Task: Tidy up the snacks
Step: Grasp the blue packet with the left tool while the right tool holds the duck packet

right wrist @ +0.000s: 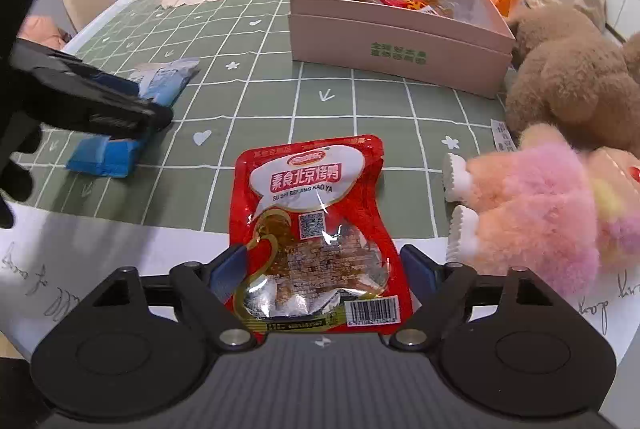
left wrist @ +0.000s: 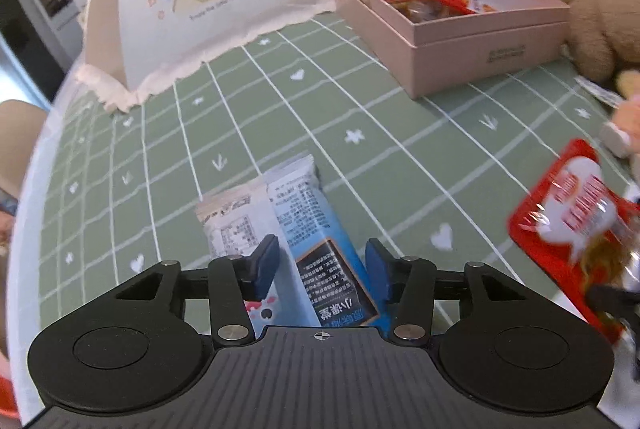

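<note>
The pink box point(right wrist: 400, 41) is standing at the far side of the green cloth point(right wrist: 260, 101), already holding snacks; in front of it the red packet point(right wrist: 316, 229) is lying between the spread fingers of the right gripper point(right wrist: 324, 269), untouched; left of the box, the left gripper point(left wrist: 322, 265) is straddling the blue packet point(left wrist: 316, 241), pads apart; plush toys point(right wrist: 560, 157) are crowding the box's right side.

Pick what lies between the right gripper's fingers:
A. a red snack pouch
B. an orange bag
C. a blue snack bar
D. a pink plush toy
A: the red snack pouch lies flat on the table between the open fingers of the right gripper.
</note>
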Motion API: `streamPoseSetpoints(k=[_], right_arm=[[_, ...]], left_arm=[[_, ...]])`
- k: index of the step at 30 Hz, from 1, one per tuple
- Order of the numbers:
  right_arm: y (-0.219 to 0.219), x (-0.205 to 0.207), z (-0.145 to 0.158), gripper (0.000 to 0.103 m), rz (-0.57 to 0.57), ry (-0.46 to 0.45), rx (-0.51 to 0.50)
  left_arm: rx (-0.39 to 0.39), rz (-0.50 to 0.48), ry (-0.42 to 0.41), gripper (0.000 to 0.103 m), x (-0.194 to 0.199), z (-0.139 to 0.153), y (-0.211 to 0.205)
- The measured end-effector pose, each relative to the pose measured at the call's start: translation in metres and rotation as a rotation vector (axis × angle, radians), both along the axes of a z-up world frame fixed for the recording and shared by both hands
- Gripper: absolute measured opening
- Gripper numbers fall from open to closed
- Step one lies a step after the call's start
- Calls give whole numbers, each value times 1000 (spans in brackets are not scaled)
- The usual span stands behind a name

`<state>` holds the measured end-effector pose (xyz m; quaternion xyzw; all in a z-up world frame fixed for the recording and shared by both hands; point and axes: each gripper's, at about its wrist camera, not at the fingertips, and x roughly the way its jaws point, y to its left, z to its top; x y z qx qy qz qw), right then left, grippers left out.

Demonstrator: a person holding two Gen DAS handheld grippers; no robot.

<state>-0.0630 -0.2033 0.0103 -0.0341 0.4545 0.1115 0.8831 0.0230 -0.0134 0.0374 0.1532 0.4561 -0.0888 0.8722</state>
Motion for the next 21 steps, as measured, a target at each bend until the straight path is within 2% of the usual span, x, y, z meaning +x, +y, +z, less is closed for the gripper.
streamPoseSetpoints(k=[2, 4, 5, 6, 8, 11, 13, 17, 21], right_arm=[[3, 0, -1, 88, 1, -6, -6], [4, 2, -2, 89, -1, -7, -6], [4, 2, -2, 89, -2, -8, -7], [3, 2, -2, 89, -2, -9, -5], [4, 2, -2, 89, -5, -14, -4], [4, 0, -2, 90, -10, -21, -3], [5, -1, -3, 91, -10, -23, -3], [8, -2, -4, 95, -11, -26, -4], [8, -3, -4, 95, -19, -33, -1]], left_arm=[[-56, -14, 25, 65, -3, 3, 7], [-146, 11, 32, 66, -4, 7, 16], [-189, 54, 9, 64, -5, 12, 24], [-200, 103, -22, 64, -6, 15, 29], [-184, 225, -56, 60, -8, 17, 40], [-280, 335, 20, 62, 2, 7, 59], [-301, 332, 36, 64, 5, 3, 59], [-267, 240, 39, 68, 8, 2, 41], [-258, 204, 46, 70, 12, 1, 33]])
